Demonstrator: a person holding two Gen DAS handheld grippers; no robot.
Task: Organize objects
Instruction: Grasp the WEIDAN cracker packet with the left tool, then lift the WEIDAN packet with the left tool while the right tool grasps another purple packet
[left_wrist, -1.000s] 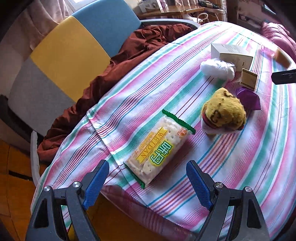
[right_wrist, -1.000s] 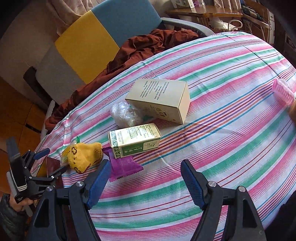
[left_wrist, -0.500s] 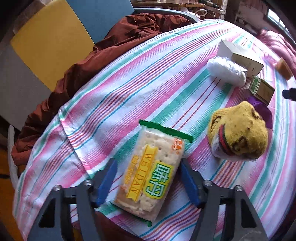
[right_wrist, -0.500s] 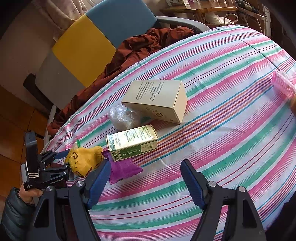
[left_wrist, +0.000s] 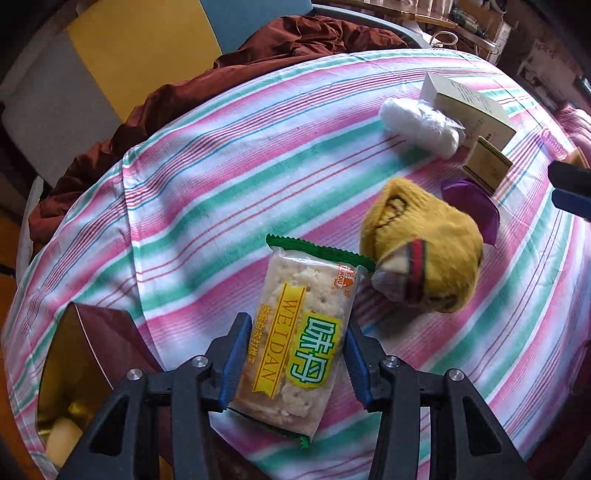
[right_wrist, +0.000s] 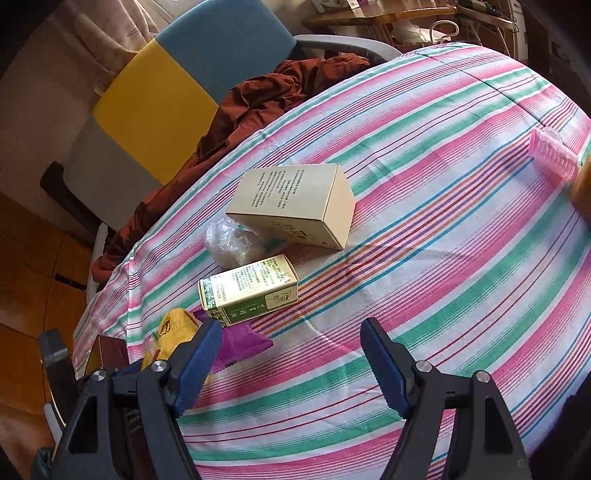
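Striped table (left_wrist: 229, 155) fills both views. A second ago the left tongs (left_wrist: 293, 356) were wide apart with the cracker packet (left_wrist: 301, 332) lying well ahead of them. Now they are clamped on cracker packet, blue pads (left_wrist: 234, 356) pressed to both long edges at its near half, far end pointing away. Judged: grasp made, lift and carry come next.

Right tongs (right_wrist: 291, 363) unchanged, spread apart over bare cloth, holding nothing.

Left view only: open maroon box (left_wrist: 88, 354) just left of the left tongs, gold lining, pale items inside. Likely the drop spot, though that's a guess. Yellow sock (left_wrist: 424, 251) sits ahead-right, touching or nearly touching the packet's far corner. Purple sachet (left_wrist: 476, 203) beyond it.

Right view only: large beige carton (right_wrist: 295, 203) well ahead, green-label carton (right_wrist: 251, 290) ahead-left, crumpled clear bag (right_wrist: 231, 240) between them, pink roller (right_wrist: 552, 153) far right. Packet hidden here; only a corner of the maroon box shows behind the left pad.
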